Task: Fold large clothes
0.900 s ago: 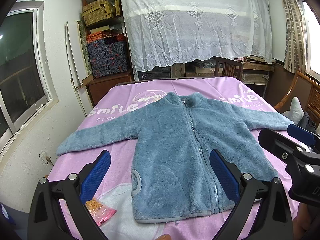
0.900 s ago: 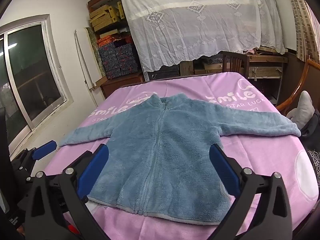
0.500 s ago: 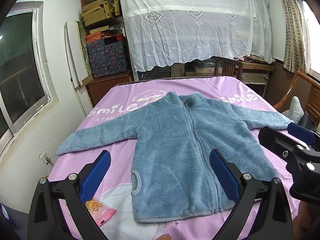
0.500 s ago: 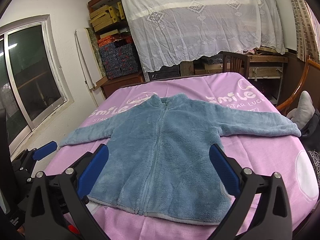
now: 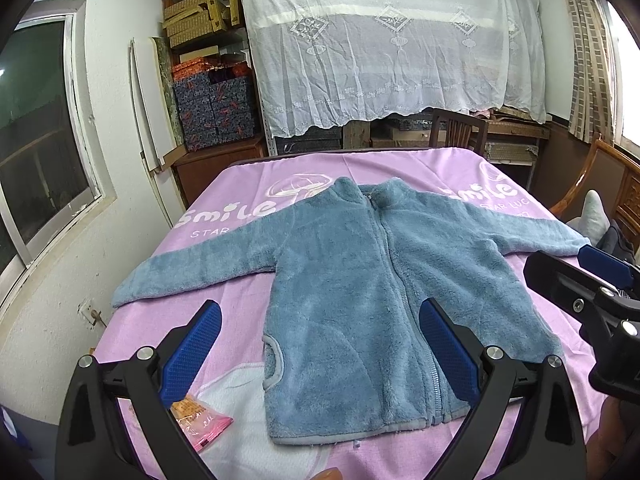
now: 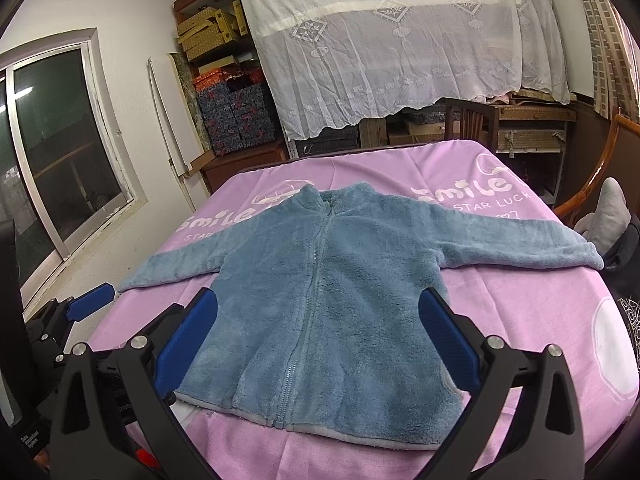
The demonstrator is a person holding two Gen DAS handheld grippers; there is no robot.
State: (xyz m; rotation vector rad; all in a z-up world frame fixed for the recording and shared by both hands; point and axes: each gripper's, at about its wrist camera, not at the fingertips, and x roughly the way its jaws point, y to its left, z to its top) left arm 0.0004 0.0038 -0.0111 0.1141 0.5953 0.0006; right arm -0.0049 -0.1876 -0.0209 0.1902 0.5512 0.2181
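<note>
A blue fleece zip jacket (image 5: 360,292) lies flat, front up, on the pink bedsheet (image 5: 248,184), both sleeves spread out to the sides; it also shows in the right wrist view (image 6: 328,296). My left gripper (image 5: 320,348) is open and empty, held above the jacket's lower hem on its left half. My right gripper (image 6: 318,344) is open and empty above the hem near the zip. The right gripper also shows at the right edge of the left wrist view (image 5: 592,292). The left gripper shows at the left edge of the right wrist view (image 6: 76,312).
A pink snack packet (image 5: 200,420) lies on the sheet near the left front corner. A wall with a window (image 5: 36,152) runs along the left. Shelves with boxes (image 5: 216,108), a white lace cloth (image 5: 392,40) and a wooden chair (image 5: 456,128) stand behind the bed.
</note>
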